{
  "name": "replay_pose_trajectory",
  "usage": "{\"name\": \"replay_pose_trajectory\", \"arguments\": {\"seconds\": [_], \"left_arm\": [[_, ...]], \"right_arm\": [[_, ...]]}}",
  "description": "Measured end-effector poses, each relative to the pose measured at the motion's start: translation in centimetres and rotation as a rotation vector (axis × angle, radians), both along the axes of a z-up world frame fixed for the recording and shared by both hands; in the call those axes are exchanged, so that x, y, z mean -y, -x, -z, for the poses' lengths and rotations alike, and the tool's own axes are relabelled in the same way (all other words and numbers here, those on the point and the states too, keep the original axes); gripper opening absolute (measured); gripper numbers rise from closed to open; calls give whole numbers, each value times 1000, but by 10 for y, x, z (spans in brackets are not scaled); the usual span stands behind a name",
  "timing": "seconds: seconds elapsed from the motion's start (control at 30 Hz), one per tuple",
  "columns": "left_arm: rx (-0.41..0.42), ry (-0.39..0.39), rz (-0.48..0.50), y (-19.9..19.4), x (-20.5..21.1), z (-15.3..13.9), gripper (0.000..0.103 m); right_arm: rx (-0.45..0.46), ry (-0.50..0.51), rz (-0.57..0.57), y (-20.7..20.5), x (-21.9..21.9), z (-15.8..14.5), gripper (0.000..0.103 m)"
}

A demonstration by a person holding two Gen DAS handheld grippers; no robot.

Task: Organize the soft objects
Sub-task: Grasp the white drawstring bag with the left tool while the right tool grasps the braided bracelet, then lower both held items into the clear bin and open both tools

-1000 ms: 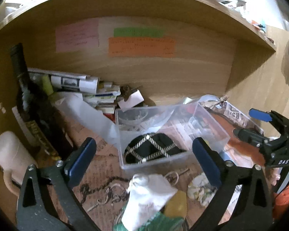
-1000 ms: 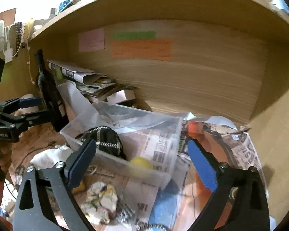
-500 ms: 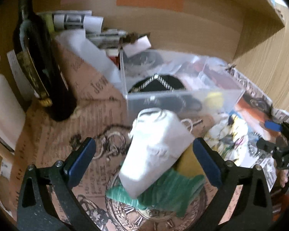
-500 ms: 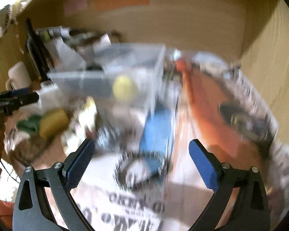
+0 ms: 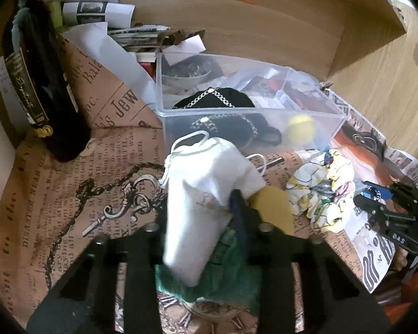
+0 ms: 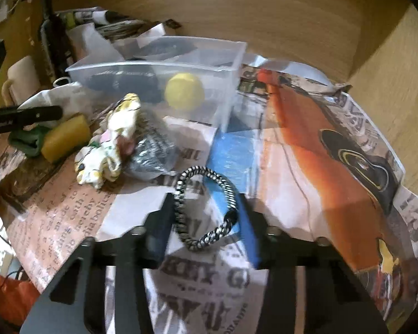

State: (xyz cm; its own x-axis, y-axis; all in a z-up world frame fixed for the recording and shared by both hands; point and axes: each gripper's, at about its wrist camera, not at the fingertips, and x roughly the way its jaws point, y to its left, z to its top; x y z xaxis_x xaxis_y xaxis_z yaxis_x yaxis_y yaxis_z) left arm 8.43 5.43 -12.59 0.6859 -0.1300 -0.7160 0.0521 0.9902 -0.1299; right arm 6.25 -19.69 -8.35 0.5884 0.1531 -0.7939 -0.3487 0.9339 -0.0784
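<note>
White pouch [image 5: 203, 194] clamped in the left gripper [image 5: 200, 208], braided bracelet [image 6: 206, 208] pinched by the right gripper [image 6: 206, 217]!

Left fingers close on the pouch's lower half, drawstring end pointing at the clear bin [image 5: 237, 105], whose near wall sits just beyond. Under it lie a green cloth [image 5: 225, 275] and yellow sponge [image 5: 273, 208]. Right fingers squeeze the bracelet's sides above the newspaper [image 6: 306, 153]; open paper to its right, floral fabric [image 6: 111, 144] crowding the left, bin's corner ahead.
</note>
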Motion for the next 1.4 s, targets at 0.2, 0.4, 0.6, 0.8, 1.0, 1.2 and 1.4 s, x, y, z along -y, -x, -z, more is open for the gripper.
{"name": "replay_pose_trajectory", "arguments": {"seconds": [0.2, 0.4, 0.6, 0.8, 1.0, 1.2, 1.4], "left_arm": [[63, -38, -6, 15, 5, -17, 18], [137, -36, -24, 27, 3, -44, 18], [233, -30, -36, 29, 0, -74, 18], [313, -10, -29, 16, 0, -101, 18], [340, 14, -17, -9, 5, -116, 18], [321, -4, -26, -37, 15, -117, 18], [254, 48, -13, -72, 18, -112, 18]], "right_arm": [[7, -65, 31, -6, 10, -8, 12], [75, -86, 39, -6, 11, -31, 12], [176, -110, 22, -11, 7, -63, 12], [284, -127, -12, -21, -8, -91, 12], [329, -160, -73, -40, -26, -112, 12], [324, -179, -124, -65, -45, -117, 12], [290, -182, -116, -95, -55, -109, 12]]}}
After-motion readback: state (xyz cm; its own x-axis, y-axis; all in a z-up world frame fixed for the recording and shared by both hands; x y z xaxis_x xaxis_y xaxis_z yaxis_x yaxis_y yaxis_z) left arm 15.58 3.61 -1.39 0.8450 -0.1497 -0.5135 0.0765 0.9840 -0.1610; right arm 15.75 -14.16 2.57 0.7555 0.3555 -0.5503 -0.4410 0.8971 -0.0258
